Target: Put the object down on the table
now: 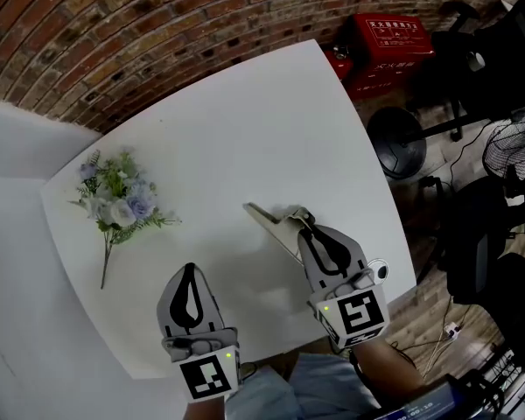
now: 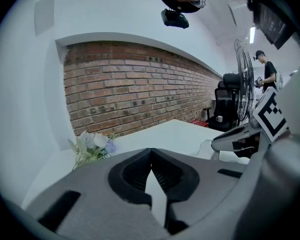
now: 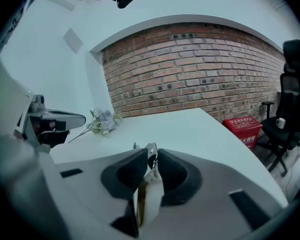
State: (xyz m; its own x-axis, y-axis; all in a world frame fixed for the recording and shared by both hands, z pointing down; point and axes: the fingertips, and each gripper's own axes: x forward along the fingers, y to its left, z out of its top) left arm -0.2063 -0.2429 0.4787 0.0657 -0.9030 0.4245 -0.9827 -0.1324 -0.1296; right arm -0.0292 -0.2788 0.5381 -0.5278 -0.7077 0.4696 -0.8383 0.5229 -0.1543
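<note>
My right gripper [image 1: 303,224] is shut on a cream, flat object [image 1: 271,226] with a small metal clasp. The object pokes out up and left past the fingertips, low over the white table [image 1: 245,121]; I cannot tell whether it touches the top. In the right gripper view it stands edge-on between the dark pads, right gripper [image 3: 151,156], object [image 3: 146,196]. My left gripper [image 1: 190,274] hovers near the table's front edge, left of the right one, shut with nothing in it; its tips meet in the left gripper view [image 2: 151,152].
A small bouquet of pale blue and white flowers [image 1: 118,199] lies on the table's left part. A brick wall runs behind. Off the table's right side are red boxes [image 1: 389,42], a fan base [image 1: 396,143], a fan [image 1: 516,147] and black chairs.
</note>
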